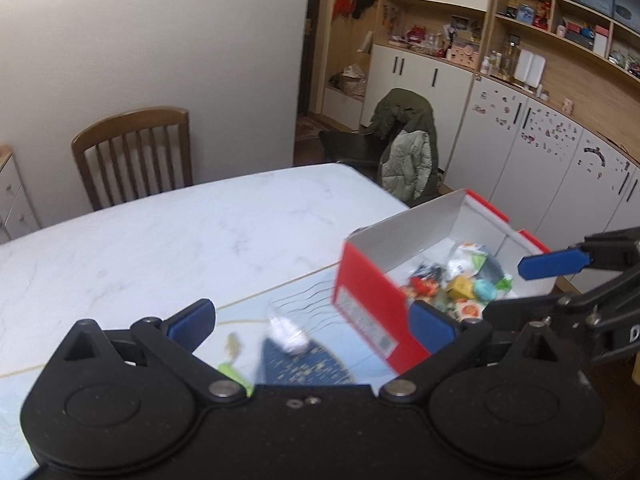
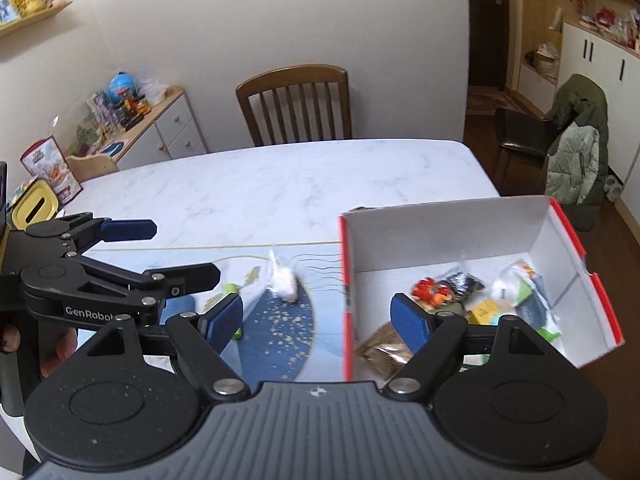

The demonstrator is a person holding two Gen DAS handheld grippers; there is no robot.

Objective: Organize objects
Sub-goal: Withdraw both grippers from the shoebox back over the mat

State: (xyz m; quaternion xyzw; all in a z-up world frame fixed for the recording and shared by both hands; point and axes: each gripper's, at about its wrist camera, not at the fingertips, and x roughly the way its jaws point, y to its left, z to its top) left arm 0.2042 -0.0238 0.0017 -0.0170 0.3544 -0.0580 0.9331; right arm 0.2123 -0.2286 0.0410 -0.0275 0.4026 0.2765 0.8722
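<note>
Blue pads on both grippers are standing wide apart, holding nothing. The left gripper (image 1: 312, 318) is hovering over the mat (image 1: 304, 364), and the right gripper (image 2: 318, 322) is hanging near the box (image 2: 560, 232) edge. A white packet (image 2: 284, 282) is lying on the mat, just left of the box. Closing too hard could be squashing the packet. Swinging sideways could be bumping the box or the other gripper.

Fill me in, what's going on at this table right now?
A person is tidying small items into a red and white box on the table. Several wrapped bits already lie inside it. Both tools, left and right, are open and hold nothing. A small white packet and a green item are on the blue mat beside the box, not yet picked up.
</note>
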